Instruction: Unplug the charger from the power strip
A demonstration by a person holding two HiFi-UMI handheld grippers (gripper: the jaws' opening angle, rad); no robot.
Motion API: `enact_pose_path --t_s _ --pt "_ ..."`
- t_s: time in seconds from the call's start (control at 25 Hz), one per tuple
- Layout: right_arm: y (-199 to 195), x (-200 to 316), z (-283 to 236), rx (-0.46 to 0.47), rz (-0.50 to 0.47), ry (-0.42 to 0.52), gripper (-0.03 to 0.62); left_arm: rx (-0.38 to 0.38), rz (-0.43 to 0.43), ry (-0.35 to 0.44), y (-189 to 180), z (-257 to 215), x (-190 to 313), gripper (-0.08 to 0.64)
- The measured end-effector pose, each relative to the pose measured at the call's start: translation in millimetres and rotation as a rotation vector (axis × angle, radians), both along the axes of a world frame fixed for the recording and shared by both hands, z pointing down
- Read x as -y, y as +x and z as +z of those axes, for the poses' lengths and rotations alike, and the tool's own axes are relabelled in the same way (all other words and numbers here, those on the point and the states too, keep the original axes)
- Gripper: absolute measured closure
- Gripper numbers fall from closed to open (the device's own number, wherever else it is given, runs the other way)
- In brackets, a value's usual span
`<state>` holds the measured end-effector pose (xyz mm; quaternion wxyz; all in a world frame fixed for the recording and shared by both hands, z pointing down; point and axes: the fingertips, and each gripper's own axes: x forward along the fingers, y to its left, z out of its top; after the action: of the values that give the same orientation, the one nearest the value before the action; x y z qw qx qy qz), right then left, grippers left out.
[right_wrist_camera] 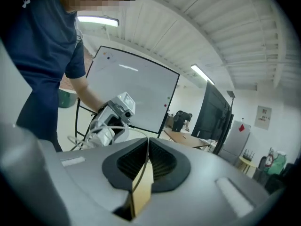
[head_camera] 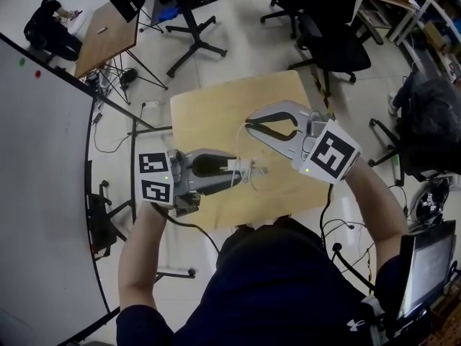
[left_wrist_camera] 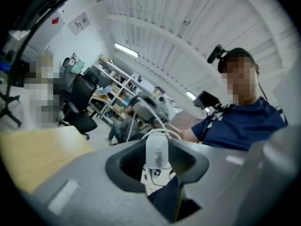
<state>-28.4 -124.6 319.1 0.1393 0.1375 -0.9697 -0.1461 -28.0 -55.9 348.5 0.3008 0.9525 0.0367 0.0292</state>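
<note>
Above the light wooden table [head_camera: 216, 103], my left gripper [head_camera: 235, 170] lies level with its jaws closed on a white charger block [head_camera: 247, 170]. In the left gripper view the block [left_wrist_camera: 156, 150] stands between the black pads. A thin white cable [head_camera: 240, 146] loops up from it to my right gripper [head_camera: 248, 125], which is shut on the cable. The right gripper view shows the cable [right_wrist_camera: 146, 150] pinched between the closed pads, and my left gripper [right_wrist_camera: 112, 116] beyond them. No power strip shows in any view.
A whiteboard [head_camera: 43, 193] stands at the left. Black office chairs [head_camera: 331, 42] are beyond the table, with a stand base [head_camera: 193, 45] and a second wooden table [head_camera: 108, 38] farther back. A monitor [head_camera: 426, 265] sits at the lower right. Loose cables lie on the floor.
</note>
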Motion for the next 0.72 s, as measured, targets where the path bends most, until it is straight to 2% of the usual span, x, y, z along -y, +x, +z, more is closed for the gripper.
enact_pose_path --t_s 0.08,0.16,0.36,0.56,0.64,0.72 --pt "-3 -1 17 0.022 -0.010 -0.068 0.575 -0.107 -0.007 -0.003 0 -20 -5 0.426" --pt "-6 -3 34 0.051 -0.008 -0.128 0.576 -0.171 -0.054 0.011 -5 -35 -1 0.427" --pt "-1 -9 70 0.216 0.037 -0.306 0.577 -0.162 -0.210 0.037 -19 -37 23 0.426" --pt "-20 -28 90 0.302 0.000 -0.458 0.576 -0.154 -0.228 0.042 -20 -34 26 0.426" --pt "-25 -33 97 0.324 -0.011 -0.517 0.575 -0.182 -0.233 0.033 -21 -36 28 0.426" --pt "-27 -37 107 0.313 -0.010 -0.553 0.575 -0.258 -0.245 0.006 -25 -47 31 0.426"
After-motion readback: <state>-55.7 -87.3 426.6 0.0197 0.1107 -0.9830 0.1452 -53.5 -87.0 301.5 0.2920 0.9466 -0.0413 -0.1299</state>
